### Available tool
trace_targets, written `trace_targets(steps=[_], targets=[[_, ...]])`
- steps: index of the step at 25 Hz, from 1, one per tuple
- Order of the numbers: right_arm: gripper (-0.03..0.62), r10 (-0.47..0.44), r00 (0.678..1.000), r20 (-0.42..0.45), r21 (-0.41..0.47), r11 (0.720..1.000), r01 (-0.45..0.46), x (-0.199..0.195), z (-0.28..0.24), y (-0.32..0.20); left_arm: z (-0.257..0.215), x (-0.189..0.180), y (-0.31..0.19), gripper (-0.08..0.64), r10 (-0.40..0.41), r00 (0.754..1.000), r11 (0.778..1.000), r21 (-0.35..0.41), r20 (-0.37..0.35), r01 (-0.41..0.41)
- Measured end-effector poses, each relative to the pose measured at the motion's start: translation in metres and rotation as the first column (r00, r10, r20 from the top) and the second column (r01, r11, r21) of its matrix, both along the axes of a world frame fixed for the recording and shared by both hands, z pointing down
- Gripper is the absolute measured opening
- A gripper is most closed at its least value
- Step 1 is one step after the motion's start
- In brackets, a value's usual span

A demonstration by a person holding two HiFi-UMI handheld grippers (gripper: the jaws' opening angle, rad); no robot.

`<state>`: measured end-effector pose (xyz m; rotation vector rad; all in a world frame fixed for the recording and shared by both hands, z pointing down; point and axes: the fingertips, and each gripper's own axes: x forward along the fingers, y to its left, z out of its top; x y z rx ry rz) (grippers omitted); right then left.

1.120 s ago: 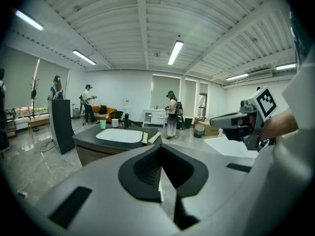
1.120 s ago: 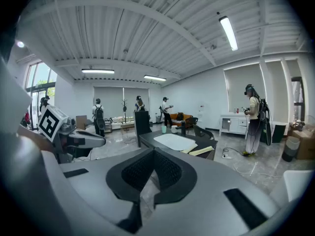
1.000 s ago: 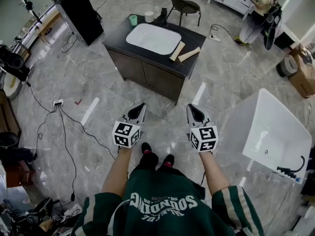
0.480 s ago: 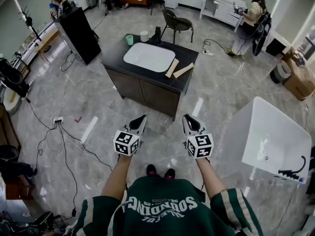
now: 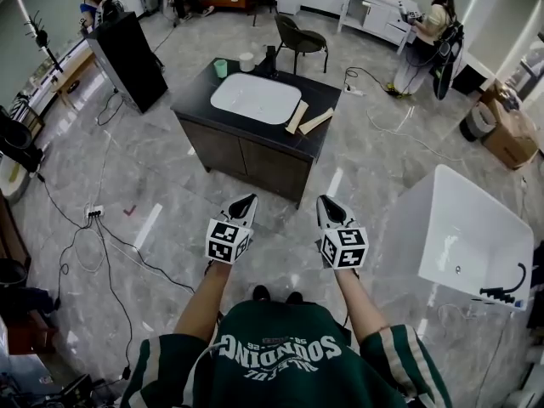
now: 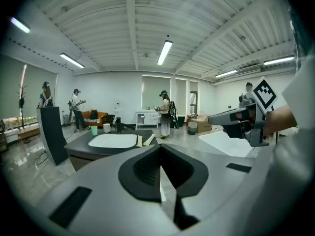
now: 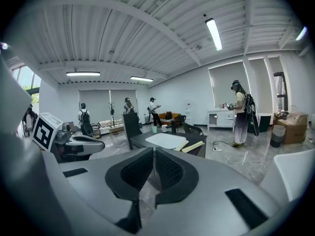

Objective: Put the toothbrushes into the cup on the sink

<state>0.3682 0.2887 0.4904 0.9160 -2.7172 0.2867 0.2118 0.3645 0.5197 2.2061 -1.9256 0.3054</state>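
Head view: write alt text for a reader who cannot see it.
A person holds a shut, empty left gripper and right gripper out toward a dark vanity with a white sink. On its counter sit a green cup, a white cup and two pale toothbrush packs.

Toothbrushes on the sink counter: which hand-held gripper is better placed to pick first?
Right, narrowly. The toothbrushes lie right of the basin, more in line with the right hand-held gripper than the left hand-held gripper. Both are shut, empty and well short of the counter.
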Motion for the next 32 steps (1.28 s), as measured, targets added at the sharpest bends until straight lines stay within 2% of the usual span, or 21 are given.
trace_targets(steps=[16,22,32], targets=[[0.043,0.025,0.999,-0.025,-0.004,1.0,-0.025,-0.022,0.002,0.013,0.008,-0.013,0.01,0.008,0.063,0.998,0.998,-0.029,-0.03,-0.064],[0.044,0.05,0.999,-0.012,-0.028,0.998,-0.051,-0.037,0.011,0.016,0.019,-0.028,0.012,0.008,0.086,0.996,0.995,-0.041,-0.034,-0.088],[0.044,0.08,0.997,-0.001,-0.042,0.996,-0.08,-0.039,0.02,-0.002,0.033,-0.032,-0.015,0.008,0.123,0.991,0.991,-0.054,-0.053,-0.126]])
